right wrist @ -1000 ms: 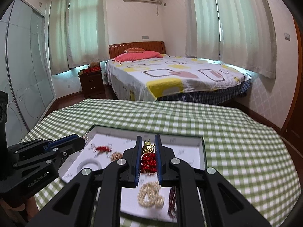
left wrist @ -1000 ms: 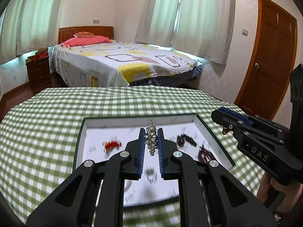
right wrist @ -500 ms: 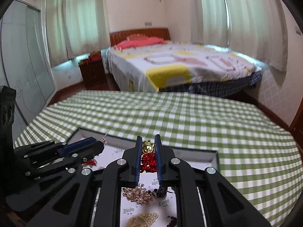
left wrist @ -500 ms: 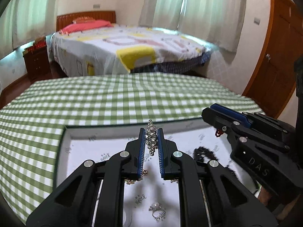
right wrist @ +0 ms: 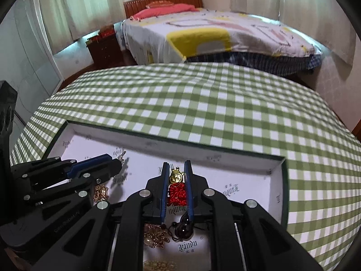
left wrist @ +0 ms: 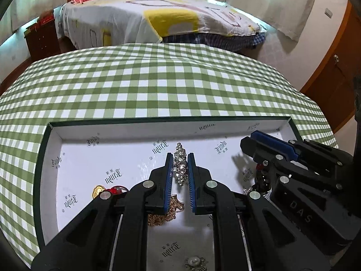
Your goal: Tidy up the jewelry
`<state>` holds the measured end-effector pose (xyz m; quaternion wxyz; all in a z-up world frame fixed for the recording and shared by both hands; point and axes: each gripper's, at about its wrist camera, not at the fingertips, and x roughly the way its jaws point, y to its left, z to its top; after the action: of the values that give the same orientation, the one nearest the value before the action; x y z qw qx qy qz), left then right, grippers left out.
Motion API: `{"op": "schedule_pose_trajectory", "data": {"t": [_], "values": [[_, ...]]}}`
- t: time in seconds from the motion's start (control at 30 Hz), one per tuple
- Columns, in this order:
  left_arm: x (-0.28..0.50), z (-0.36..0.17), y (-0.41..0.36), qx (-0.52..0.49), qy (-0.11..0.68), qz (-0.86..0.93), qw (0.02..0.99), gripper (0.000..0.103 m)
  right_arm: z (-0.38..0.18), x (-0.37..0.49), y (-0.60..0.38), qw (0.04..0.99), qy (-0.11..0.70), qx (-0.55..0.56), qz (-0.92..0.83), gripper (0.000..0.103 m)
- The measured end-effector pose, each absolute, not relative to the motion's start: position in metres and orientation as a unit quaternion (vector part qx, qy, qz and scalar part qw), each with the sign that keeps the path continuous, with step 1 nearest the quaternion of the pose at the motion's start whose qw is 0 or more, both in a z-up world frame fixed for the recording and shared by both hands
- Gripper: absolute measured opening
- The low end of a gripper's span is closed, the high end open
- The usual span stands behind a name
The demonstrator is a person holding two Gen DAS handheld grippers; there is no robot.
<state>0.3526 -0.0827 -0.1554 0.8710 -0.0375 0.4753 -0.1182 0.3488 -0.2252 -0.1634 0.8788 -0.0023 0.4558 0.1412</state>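
Two claws over white tray (left wrist: 54, 164) on bench: left claw (left wrist: 180, 169) clamped on sparkly brooch (left wrist: 180, 167), long axis along fingers; right claw (right wrist: 176, 181) clamped on red-gold charm (right wrist: 176, 185); tray floor directly beneath both.

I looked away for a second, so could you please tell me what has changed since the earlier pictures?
Both grippers dipped down and forward over the box, which now fills more of each view. Nothing was released: the left gripper still pinches the rhinestone piece, the right gripper the red charm.
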Motion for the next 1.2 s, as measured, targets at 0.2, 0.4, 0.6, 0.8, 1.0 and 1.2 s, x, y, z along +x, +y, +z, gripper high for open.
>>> {"op": "schedule_pose_trajectory", "data": {"t": [0.2,0.4,0.6,0.8,1.0,1.2], "values": [[0.355,-0.160,-0.084,-0.043,0.486,-0.119,0.865,0.013,-0.167,0.351,-0.225,0.875,0.463,-0.002,0.139,0.014],[0.358,-0.162,-0.088,-0.044,0.486,-0.116,0.865,0.027,-0.165,0.351,-0.227,0.878,0.461,0.000,0.132,0.023],[0.353,-0.159,-0.084,-0.047,0.480,-0.110,0.869,0.033,-0.163,0.349,-0.228,0.882,0.455,-0.002,0.123,0.032],[0.347,-0.154,-0.075,-0.054,0.470,-0.090,0.877,0.043,-0.160,0.346,-0.232,0.890,0.444,-0.004,0.109,0.046],[0.335,-0.147,-0.063,-0.050,0.452,-0.069,0.888,0.057,-0.151,0.335,-0.233,0.900,0.427,-0.018,0.091,0.065],[0.313,-0.129,-0.056,-0.040,0.419,-0.056,0.905,0.073,-0.147,0.314,-0.236,0.907,0.415,-0.029,0.072,0.072]]}}
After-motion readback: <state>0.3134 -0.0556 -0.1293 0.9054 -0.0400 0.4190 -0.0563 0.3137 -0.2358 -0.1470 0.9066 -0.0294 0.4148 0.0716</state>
